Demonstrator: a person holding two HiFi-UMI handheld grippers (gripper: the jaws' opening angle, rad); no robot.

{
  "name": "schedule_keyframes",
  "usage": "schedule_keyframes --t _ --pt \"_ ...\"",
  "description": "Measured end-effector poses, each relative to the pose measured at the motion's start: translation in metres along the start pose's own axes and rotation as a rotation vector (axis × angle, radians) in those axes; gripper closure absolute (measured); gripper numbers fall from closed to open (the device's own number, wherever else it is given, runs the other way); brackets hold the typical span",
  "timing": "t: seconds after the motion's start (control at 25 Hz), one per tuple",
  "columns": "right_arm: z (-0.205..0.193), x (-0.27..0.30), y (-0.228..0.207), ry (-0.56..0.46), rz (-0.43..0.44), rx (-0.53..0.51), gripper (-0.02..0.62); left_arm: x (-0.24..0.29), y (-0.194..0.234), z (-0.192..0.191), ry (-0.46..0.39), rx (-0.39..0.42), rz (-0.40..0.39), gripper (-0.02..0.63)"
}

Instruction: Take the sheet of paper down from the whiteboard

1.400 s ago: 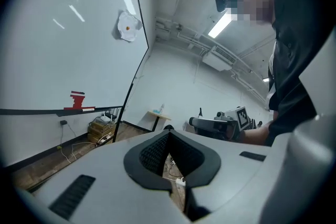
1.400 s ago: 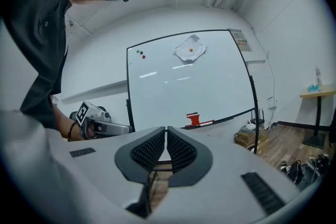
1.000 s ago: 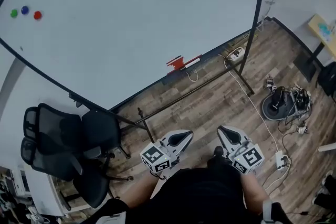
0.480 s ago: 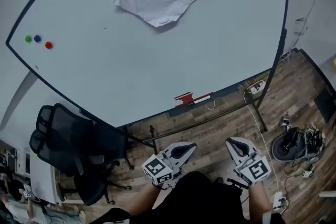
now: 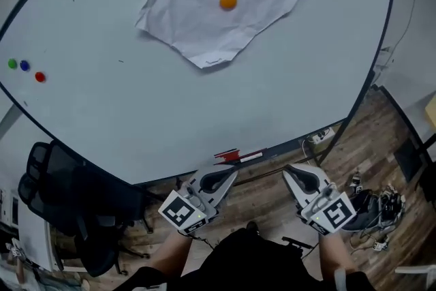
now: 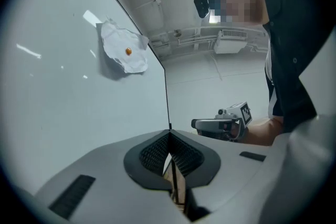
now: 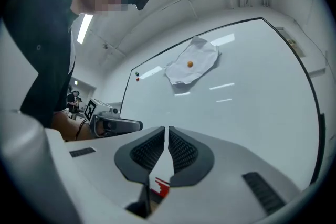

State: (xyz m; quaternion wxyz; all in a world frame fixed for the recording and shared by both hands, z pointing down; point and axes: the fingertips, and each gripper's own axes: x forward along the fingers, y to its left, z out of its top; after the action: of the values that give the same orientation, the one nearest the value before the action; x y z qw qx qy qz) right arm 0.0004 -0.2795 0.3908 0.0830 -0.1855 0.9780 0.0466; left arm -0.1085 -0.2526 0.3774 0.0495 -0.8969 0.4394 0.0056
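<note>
Sheet of paper is crumpled, high on the whiteboard, pinned by 1 orange magnet. Probably light, floppy, tear-prone: pinch its free lower corner. Left gripper and right gripper both closed, empty, near the whiteboard's bottom edge.

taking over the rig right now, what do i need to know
Left gripper: jaws shut, empty, low in front of the whiteboard.
Right gripper: jaws all but shut, empty, beside the left one.
Paper: crumpled, on the whiteboard, higher up than both grippers, pinned by an orange magnet.
Done: nothing yet; the paper is untouched.
Left to do: reach up, free the paper from the magnet, bring it down.
</note>
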Motion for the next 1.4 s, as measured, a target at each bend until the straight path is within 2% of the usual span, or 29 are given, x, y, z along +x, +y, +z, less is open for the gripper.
schedule_keyframes --t 0.16,0.32,0.4,0.52,0.64,0.8,0.88,0.92,1.08,1.4 --pt "0.060 0.034 -0.038 -0.053 -0.033 -0.090 0.569 0.028 0.036 0.052 -0.019 0.135 -0.011 0.597" --pt "0.128 0.055 -0.073 -0.092 -0.079 -0.284 0.568 0.050 0.059 0.123 -0.032 0.270 -0.009 0.595" --pt "0.158 0.067 -0.086 -0.121 -0.098 -0.312 0.568 0.058 0.064 0.150 -0.003 0.374 0.011 0.595" --pt "0.194 0.079 -0.105 -0.152 -0.121 -0.351 0.568 0.074 0.067 0.178 0.094 0.574 0.054 0.595" --pt "0.233 0.086 -0.118 -0.217 -0.092 -0.414 0.568 0.087 0.071 0.217 0.086 0.697 0.147 0.595" --pt "0.270 0.096 -0.146 -0.228 -0.093 -0.449 0.556 0.101 0.077 0.255 0.064 0.782 0.251 0.595" --pt "0.277 0.106 -0.158 -0.208 -0.090 -0.475 0.496 0.107 0.083 0.265 0.068 0.796 0.297 0.595" --pt "0.279 0.111 -0.163 -0.197 -0.094 -0.489 0.486 0.110 0.087 0.268 0.073 0.798 0.323 0.594" --pt "0.286 0.120 -0.183 -0.175 -0.140 -0.510 0.482 0.123 0.102 0.279 0.106 0.826 0.413 0.541" --pt "0.290 0.123 -0.207 -0.150 -0.202 -0.450 0.459 0.141 0.123 0.284 0.199 0.963 0.554 0.436"
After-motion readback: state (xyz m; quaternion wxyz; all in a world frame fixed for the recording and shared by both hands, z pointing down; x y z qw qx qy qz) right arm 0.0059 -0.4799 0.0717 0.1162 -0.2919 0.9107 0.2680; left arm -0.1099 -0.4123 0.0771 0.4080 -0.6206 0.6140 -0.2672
